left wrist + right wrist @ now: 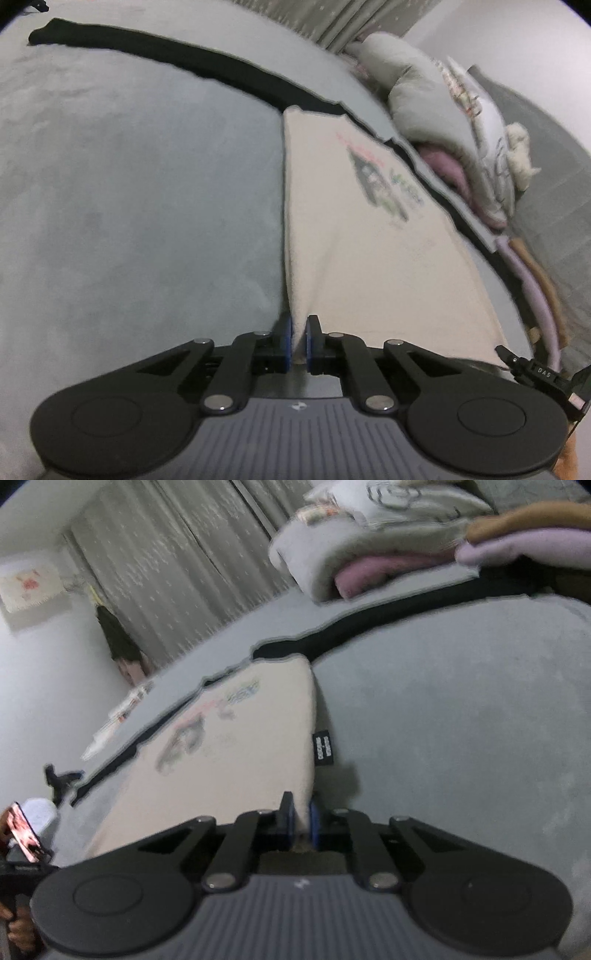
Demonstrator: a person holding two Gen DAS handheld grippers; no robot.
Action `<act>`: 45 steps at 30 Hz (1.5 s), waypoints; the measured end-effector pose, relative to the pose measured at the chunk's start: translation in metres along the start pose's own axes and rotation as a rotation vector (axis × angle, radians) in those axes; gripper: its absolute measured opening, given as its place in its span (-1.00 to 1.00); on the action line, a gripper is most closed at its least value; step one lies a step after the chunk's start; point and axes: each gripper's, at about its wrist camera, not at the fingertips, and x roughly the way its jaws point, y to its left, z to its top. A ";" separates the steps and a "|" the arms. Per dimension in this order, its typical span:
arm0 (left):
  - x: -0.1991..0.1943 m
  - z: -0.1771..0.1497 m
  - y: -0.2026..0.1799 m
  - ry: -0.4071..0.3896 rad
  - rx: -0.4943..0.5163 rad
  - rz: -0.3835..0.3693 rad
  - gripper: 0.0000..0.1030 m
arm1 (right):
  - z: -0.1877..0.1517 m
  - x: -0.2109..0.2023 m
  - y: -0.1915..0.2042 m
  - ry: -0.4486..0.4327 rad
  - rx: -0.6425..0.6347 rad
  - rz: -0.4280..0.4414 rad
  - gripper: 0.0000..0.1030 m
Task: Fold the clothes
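A cream shirt (pixel 373 236) with a printed graphic lies stretched over a grey bed (pixel 129 206). It also shows in the right wrist view (pixel 236 738), with a small black label (pixel 323 747) at its right edge. My left gripper (pixel 299 341) is shut on the near left corner of the shirt. My right gripper (pixel 302 821) is shut on the near right corner. The right gripper's tip (pixel 532 373) shows at the shirt's near right edge in the left wrist view. Both corners are held a little above the bed.
A black fabric band (pixel 177 62) runs across the bed beyond the shirt. A pile of folded clothes and bedding (pixel 454 133) sits at the far right, also seen in the right wrist view (pixel 369 550). Curtains (pixel 177 572) hang behind. A phone (pixel 24 832) stands at the left.
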 end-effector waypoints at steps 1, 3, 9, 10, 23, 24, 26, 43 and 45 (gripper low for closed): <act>0.001 -0.001 -0.002 0.000 0.018 0.012 -0.87 | 0.000 0.002 0.000 0.008 -0.002 -0.005 -0.86; 0.003 -0.003 -0.008 -0.007 0.067 0.036 -0.86 | 0.000 0.004 0.001 0.011 -0.020 -0.015 -0.85; 0.000 -0.007 -0.011 -0.025 0.125 0.028 -0.73 | 0.001 0.004 -0.006 0.013 0.022 0.019 -0.70; -0.001 -0.006 -0.009 -0.023 0.116 0.016 -0.66 | 0.001 0.003 -0.008 0.012 0.036 0.027 -0.65; -0.030 0.029 -0.031 -0.197 0.181 0.190 0.44 | 0.051 -0.001 -0.028 -0.028 0.136 -0.112 0.26; -0.029 0.033 -0.034 -0.199 0.189 0.191 0.44 | 0.058 0.003 -0.030 -0.032 0.141 -0.128 0.27; -0.024 0.041 -0.046 -0.199 0.226 0.196 0.44 | 0.072 0.012 -0.037 -0.043 0.166 -0.137 0.28; 0.099 0.063 -0.226 -0.142 0.720 0.081 0.42 | 0.166 0.082 -0.097 -0.107 0.354 -0.186 0.18; 0.117 0.065 -0.244 -0.152 0.748 0.055 0.28 | 0.173 0.087 -0.104 -0.115 0.370 -0.187 0.18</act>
